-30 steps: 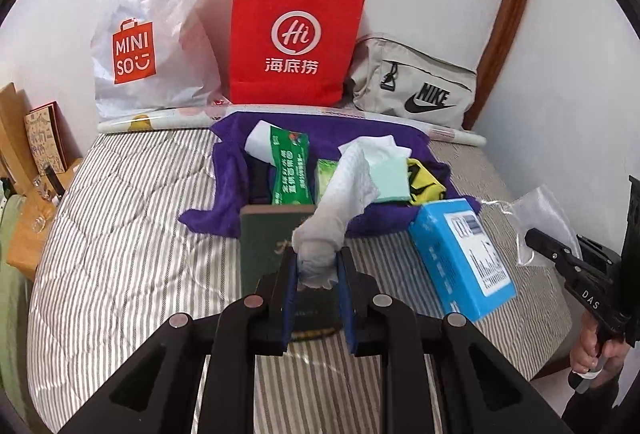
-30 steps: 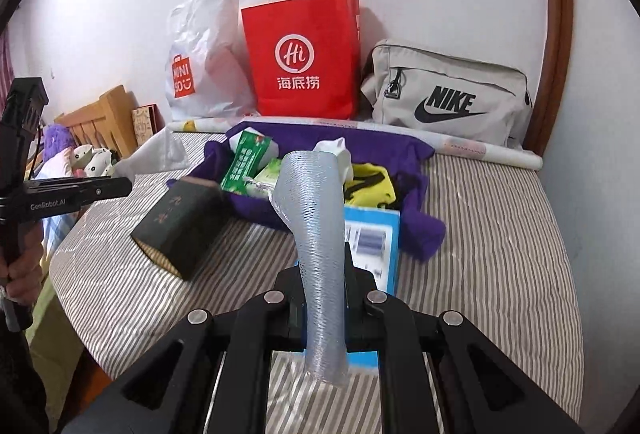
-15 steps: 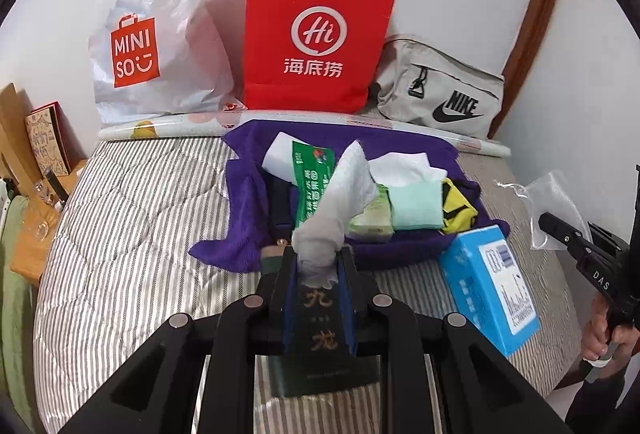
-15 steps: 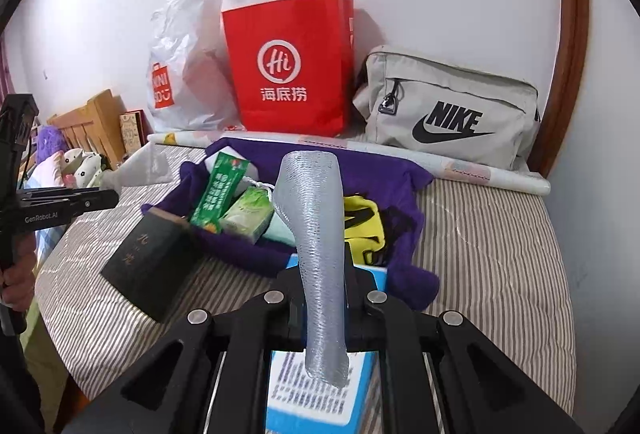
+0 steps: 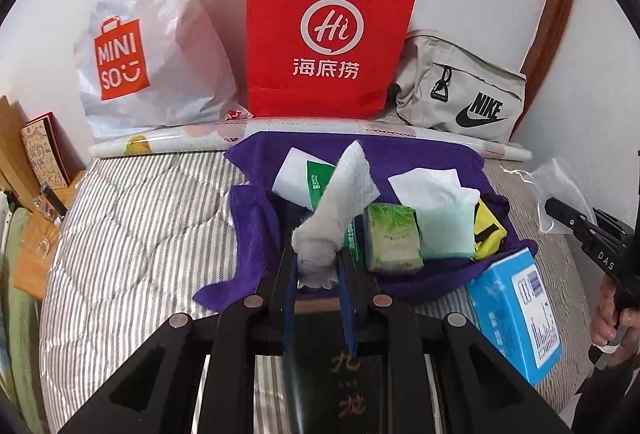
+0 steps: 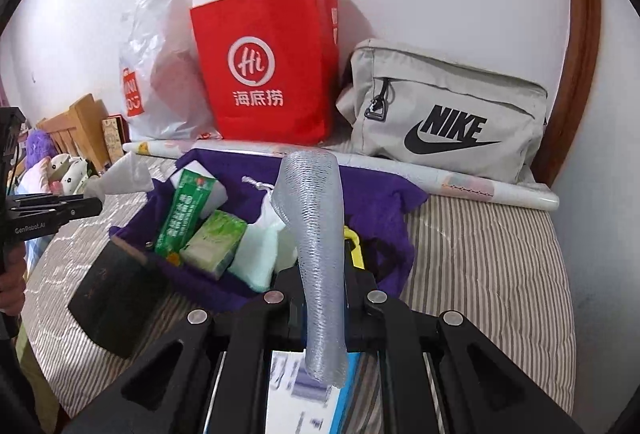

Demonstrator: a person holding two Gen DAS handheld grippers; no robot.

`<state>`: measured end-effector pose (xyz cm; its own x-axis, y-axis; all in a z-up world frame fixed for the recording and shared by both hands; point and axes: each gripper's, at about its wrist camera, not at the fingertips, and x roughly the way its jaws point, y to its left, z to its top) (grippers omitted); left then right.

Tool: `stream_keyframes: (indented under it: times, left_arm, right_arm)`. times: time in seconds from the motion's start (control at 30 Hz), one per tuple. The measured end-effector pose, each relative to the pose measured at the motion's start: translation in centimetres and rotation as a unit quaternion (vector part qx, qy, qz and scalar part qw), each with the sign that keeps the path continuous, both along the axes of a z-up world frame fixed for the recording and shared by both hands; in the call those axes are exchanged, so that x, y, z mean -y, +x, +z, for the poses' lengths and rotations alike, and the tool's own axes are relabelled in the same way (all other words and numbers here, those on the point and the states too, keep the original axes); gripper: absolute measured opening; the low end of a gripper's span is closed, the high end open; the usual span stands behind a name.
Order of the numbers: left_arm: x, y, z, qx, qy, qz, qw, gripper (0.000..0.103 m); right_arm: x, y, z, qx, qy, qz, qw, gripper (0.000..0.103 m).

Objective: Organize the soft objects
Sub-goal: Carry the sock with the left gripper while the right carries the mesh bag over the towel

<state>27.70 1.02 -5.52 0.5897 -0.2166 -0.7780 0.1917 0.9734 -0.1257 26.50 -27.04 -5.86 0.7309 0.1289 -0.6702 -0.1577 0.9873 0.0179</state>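
Note:
My left gripper (image 5: 318, 266) is shut on a crumpled white tissue (image 5: 340, 201), above a dark box (image 5: 344, 374) at the near edge of a purple towel (image 5: 400, 153). On the towel lie a long green packet (image 6: 182, 213), a green tissue pack (image 5: 394, 238), a mint cloth (image 5: 446, 234), a white tissue (image 5: 432, 185) and a yellow-black item (image 5: 488, 230). My right gripper (image 6: 320, 282) is shut on a clear ribbed plastic pouch (image 6: 316, 234) that stands up from its jaws, above a blue box (image 6: 308, 394). The left gripper (image 6: 96, 203) also shows at the left of the right wrist view.
A red paper bag (image 5: 328, 33), a white plastic bag (image 5: 152, 33) and a grey Nike bag (image 6: 448, 113) stand against the wall behind a rolled sheet (image 6: 480, 189). The striped bed cover (image 6: 500, 266) runs to the wall on the right. A wooden headboard (image 6: 80, 121) and plush toys are at the left.
Both grippers have moved forward toward the purple towel, still holding the tissue and the pouch. The dark box now lies under the left gripper and the blue box under the right.

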Motion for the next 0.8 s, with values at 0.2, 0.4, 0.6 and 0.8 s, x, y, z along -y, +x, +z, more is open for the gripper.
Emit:
stream_keyframes:
  times: [0.2,0.4,0.6,0.8]
  left_arm:
    - [1.3,2.2,-1.1,-0.012,0.005,-0.012,0.9998,0.019]
    - [2.6,3.9,-2.0,-0.021,0.006,-0.027,0.9994,0.019]
    - [3.7,5.5,-2.9,-0.037,0.004,-0.039,0.9986,0.019]
    - [4.9,6.8,-3.8,-0.048,0.016,-0.042,0.9978,0.019]
  right_arm:
    - [0.3,2.4,-1.4,-0.017,0.005,0.006,1.0,0.01]
    - [0.2,4.8,-3.0,-0.038,-0.001,0.011,0.999,0.01]
    - [-0.1,6.2,-3.9,-0.053,0.001,0.028,0.998,0.011]
    - [-0.4,7.9,-5.1,-0.075,-0.002,0.03,0.997,0.011]
